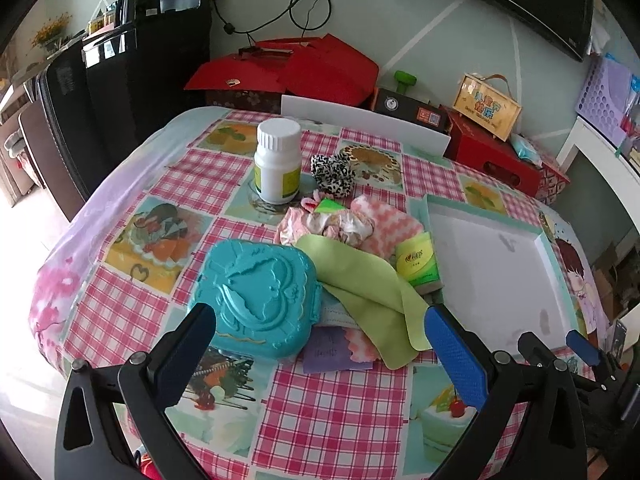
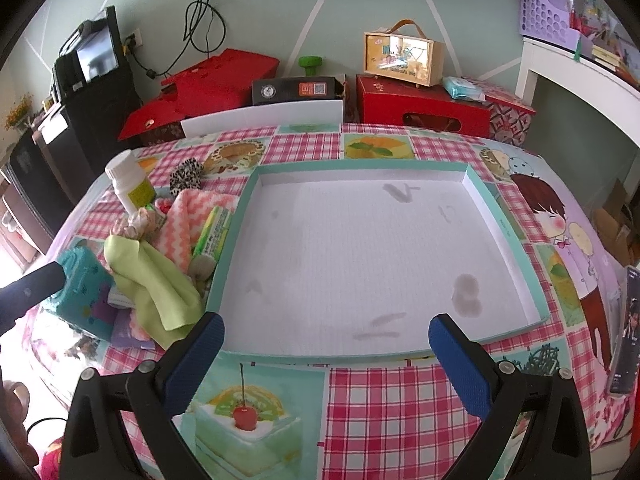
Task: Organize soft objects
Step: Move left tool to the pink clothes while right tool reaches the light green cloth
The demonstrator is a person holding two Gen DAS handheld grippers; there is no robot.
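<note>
In the left wrist view the left gripper [image 1: 320, 336] fills the lower part of the frame with its fingers spread wide and nothing between them. Just above the gap lies the pile of soft things. A green cloth [image 1: 360, 280] drapes from the centre of the frame down toward the lower right finger, its lower edge close to that fingertip. Under it a purple cloth [image 1: 332, 350] and a strip of pink zigzag cloth [image 1: 384, 224] show. To the left of the green cloth, just above the left finger, sits a teal plastic case [image 1: 256, 292], touching the cloth. Above the pile are a crumpled pink floral fabric [image 1: 320, 226], a green tissue pack [image 1: 416, 258], a leopard-print scrunchie [image 1: 332, 172] and a white bottle [image 1: 278, 160], all on the checked tablecloth [image 1: 340, 412].

In the right wrist view the right gripper [image 2: 326, 340] also stands wide apart and holds nothing. Its fingertips frame the near edge of a shallow white tray [image 2: 352, 248] with a teal rim, which fills the centre of the frame. The soft pile lies outside the tray, touching its left rim, to the upper left of the left finger; the green cloth [image 2: 156, 280] is nearest that finger. The left gripper's dark finger [image 2: 28, 288] enters from the left edge beside the teal case [image 2: 80, 280].
</note>
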